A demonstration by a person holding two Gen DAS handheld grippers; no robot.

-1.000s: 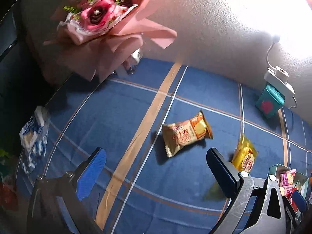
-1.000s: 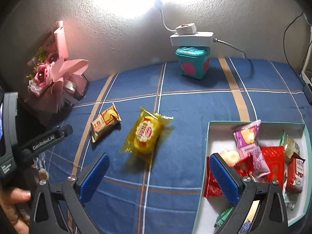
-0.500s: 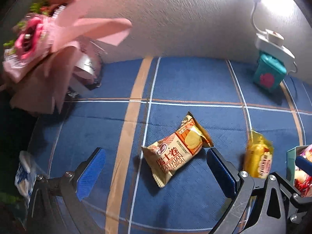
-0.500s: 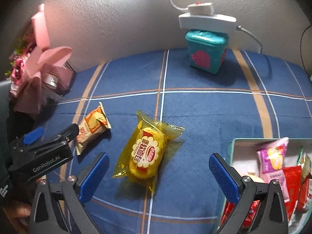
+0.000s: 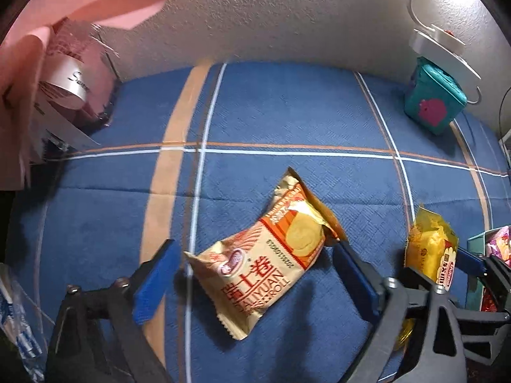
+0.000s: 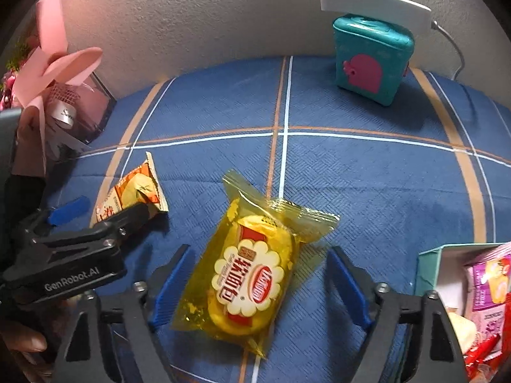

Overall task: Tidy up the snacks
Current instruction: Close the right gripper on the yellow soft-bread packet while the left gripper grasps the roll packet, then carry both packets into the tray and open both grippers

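Left claw (image 5: 255, 274) straddles the orange snack packet (image 5: 268, 261), spread wide; right claw (image 6: 260, 284), also spread, straddles the yellow snack packet (image 6: 252, 271).

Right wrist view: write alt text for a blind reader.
The open right gripper straddles a yellow snack packet lying on a blue plaid cloth. The left gripper flanks an orange egg-roll packet; a snack box sits right.

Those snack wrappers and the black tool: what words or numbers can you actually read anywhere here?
"GenRobot.AI": side of the left gripper, seen from the right wrist.
"...IYUAN ...SEROLL" and large Chinese characters "瑞士卷": orange snack packet; its small number string is too blurred to read.
Chinese characters and a red brand oval: yellow snack packet, too distorted to read.
"S...": script on the silver ribbon, cut off.
Packets in the teal box: too small.
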